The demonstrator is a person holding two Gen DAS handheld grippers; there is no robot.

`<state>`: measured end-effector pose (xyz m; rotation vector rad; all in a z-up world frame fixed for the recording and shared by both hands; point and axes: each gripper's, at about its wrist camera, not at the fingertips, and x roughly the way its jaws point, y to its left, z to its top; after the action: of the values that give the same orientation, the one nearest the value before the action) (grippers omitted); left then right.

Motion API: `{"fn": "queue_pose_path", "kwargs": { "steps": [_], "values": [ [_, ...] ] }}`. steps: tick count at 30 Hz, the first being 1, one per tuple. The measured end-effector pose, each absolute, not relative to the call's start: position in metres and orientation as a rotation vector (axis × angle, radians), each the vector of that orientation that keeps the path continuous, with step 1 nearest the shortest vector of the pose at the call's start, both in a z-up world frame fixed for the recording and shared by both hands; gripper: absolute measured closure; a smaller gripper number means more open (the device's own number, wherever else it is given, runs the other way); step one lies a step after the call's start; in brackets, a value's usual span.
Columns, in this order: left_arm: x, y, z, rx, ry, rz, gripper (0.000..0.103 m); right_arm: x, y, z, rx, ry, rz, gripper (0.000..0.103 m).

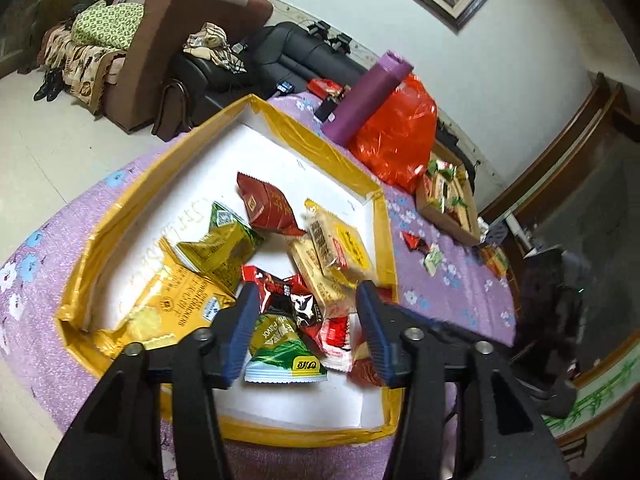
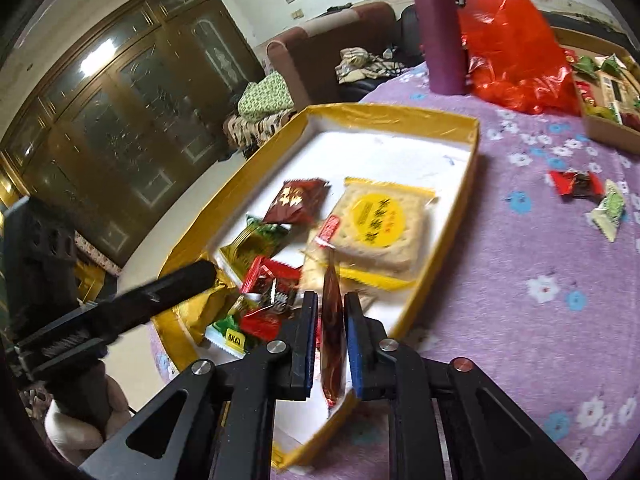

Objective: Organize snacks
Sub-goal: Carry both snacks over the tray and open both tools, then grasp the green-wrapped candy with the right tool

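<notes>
Snack sorting at a bench w/ purple floral cloth [image 2: 520, 248]: the right claw [image 2: 331, 300] pinches a dark red-brown snack packet [image 2: 332, 332] edge-on between its blue pads, over the near rim of the yellow-edged tray [image 2: 472, 136]. The left claw [image 1: 306, 294] hangs spread above the tray's near end, nothing pressed between its pads; a black-and-red packet [image 1: 288, 300] and a green-and-white packet [image 1: 280, 348] lie in the tray below the gap. Inside the tray, on its white floor: a yellow cracker pack [image 2: 380, 224], a maroon packet [image 2: 296, 200], gold and green packets. Toward the bench's far edge stand a purple bottle [image 2: 440, 28] and, just beside it, a red plastic bag [image 2: 516, 48]. At the far right corner, a cardboard box [image 2: 612, 128] of mixed sweets. Two loose sweets, one red-black [image 2: 576, 186], one green-white [image 2: 610, 210], lie on the cloth btwn tray and box.
</notes>
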<state>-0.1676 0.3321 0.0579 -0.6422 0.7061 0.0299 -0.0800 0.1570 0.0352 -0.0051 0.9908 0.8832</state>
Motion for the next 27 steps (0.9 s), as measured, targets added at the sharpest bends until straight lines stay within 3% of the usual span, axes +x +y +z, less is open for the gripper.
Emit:
{"fn": "queue_pose_path", "kwargs": {
  "steps": [4, 15, 27],
  "values": [
    [-0.171, 0.346, 0.055, -0.694, 0.711, 0.070, 0.034, -0.078, 0.154, 0.035, 0.030, 0.995, 0.886, 0.081],
    [-0.166, 0.326, 0.051, -0.784, 0.748, -0.053, 0.033, -0.063, 0.081, 0.042, 0.157, 0.949, 0.773, 0.062],
    [-0.155, 0.235, 0.082, -0.481, 0.793, -0.178, 0.032, -0.025, -0.028, 0.036, 0.233, 0.938, 0.548, 0.058]
  ]
}}
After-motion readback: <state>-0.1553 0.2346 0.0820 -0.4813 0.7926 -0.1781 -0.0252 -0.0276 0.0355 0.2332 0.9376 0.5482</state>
